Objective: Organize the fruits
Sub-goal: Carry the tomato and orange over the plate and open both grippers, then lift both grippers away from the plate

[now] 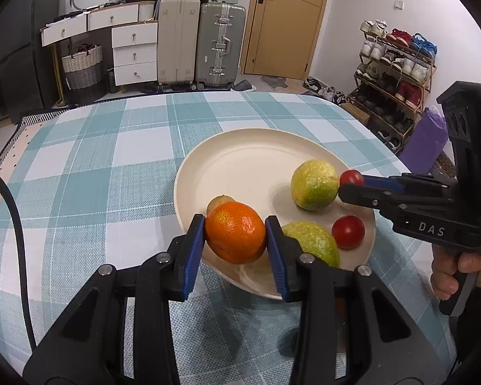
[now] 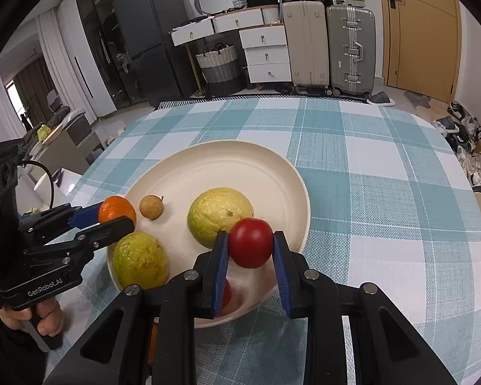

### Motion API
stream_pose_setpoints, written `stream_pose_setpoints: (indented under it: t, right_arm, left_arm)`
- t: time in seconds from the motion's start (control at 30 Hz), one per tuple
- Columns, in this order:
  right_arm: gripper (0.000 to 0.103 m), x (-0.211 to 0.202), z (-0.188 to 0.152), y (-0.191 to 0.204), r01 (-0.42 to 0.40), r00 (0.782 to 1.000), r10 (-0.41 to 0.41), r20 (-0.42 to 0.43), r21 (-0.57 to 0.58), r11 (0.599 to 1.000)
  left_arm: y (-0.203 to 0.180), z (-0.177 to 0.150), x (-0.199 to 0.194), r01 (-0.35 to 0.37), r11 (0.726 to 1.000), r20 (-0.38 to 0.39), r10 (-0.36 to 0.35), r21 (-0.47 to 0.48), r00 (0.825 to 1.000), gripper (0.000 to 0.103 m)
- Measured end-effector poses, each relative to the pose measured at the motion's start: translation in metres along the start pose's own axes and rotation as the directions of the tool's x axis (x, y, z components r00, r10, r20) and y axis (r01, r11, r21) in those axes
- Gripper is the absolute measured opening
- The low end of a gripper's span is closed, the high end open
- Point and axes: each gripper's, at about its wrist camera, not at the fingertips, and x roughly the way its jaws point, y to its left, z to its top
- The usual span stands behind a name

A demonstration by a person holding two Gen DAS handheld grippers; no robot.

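A cream plate (image 1: 240, 147) (image 2: 227, 163) sits on the checked tablecloth. My left gripper (image 1: 235, 240) is shut on an orange (image 1: 235, 235) held over the plate's near-left rim; it also shows in the right wrist view (image 2: 117, 210). My right gripper (image 2: 250, 256) is shut on a red tomato (image 2: 250, 242) above the plate's right side; the same tomato shows in the left wrist view (image 1: 351, 177). On the plate lie two yellow-green fruits (image 1: 314, 184) (image 1: 314, 239), a second tomato (image 1: 348, 231) and a small brown fruit (image 2: 151, 206).
The table (image 1: 96, 160) carries a teal and white checked cloth. Behind it stand suitcases (image 1: 219, 45), a white drawer unit (image 1: 133, 53) and a basket (image 1: 81, 64). A shoe rack (image 1: 397, 73) is at the right, a door (image 1: 288, 19) beyond.
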Motion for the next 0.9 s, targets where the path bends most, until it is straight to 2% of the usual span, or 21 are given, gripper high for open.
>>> stream_pose_setpoints:
  t: [0.47, 0.5, 0.53, 0.6, 0.67, 0.7, 0.73, 0.8, 0.83, 0.87, 0.9]
  right_arm:
    - [0.03, 0.0, -0.004, 0.005, -0.03, 0.999, 0.03, -0.013, -0.006, 1.0]
    - [0.03, -0.001, -0.004, 0.005, -0.026, 1.0, 0.026, -0.008, -0.008, 1.0]
    - [0.032, -0.004, -0.004, 0.005, -0.025, 1.0, 0.025, -0.002, -0.013, 1.0]
    - [0.037, -0.007, -0.005, 0.006, -0.019, 1.0, 0.019, 0.006, -0.018, 1.0]
    - [0.043, -0.015, -0.006, 0.008, -0.022, 1.0, 0.023, 0.018, -0.02, 1.0]
    - [0.046, -0.018, -0.008, 0.008, -0.025, 0.999, 0.025, 0.024, -0.022, 0.999]
    - [0.052, -0.022, -0.009, 0.01, -0.027, 0.999, 0.028, 0.03, -0.025, 0.999]
    - [0.061, -0.031, -0.013, 0.012, -0.022, 0.999, 0.023, 0.038, -0.033, 0.999]
    - [0.075, -0.034, -0.015, 0.013, -0.013, 0.999, 0.014, 0.035, -0.039, 0.999]
    - [0.084, -0.038, -0.017, 0.014, 0.0, 0.999, 0.002, 0.036, -0.044, 0.999]
    - [0.086, -0.041, -0.019, 0.015, 0.009, 0.999, -0.007, 0.04, -0.047, 0.999]
  left_arm:
    - [0.002, -0.002, -0.003, 0.003, 1.0, 0.005, -0.003, 0.004, 1.0, 0.037]
    - [0.002, -0.002, -0.005, -0.004, 1.0, 0.007, 0.004, 0.003, 1.0, 0.043]
    - [0.003, -0.002, -0.006, -0.019, 1.0, 0.01, 0.019, -0.001, 1.0, 0.055]
    - [0.004, -0.002, -0.013, -0.028, 1.0, 0.025, 0.028, -0.015, 0.999, 0.067]
    - [0.004, -0.003, -0.022, -0.015, 1.0, 0.04, 0.016, -0.024, 0.999, 0.073]
    - [0.003, -0.004, -0.027, -0.02, 1.0, 0.048, 0.021, -0.022, 0.999, 0.08]
    - [0.002, -0.005, -0.032, -0.031, 0.999, 0.059, 0.032, -0.019, 0.998, 0.085]
    - [-0.001, -0.007, -0.043, -0.052, 0.999, 0.085, 0.053, -0.007, 0.995, 0.089]
    - [-0.002, -0.009, -0.047, -0.063, 0.998, 0.088, 0.063, -0.001, 0.994, 0.096]
    - [-0.004, -0.011, -0.053, -0.074, 0.997, 0.092, 0.073, 0.001, 0.993, 0.1]
    - [-0.005, -0.012, -0.058, -0.081, 0.997, 0.104, 0.081, 0.001, 0.991, 0.102]
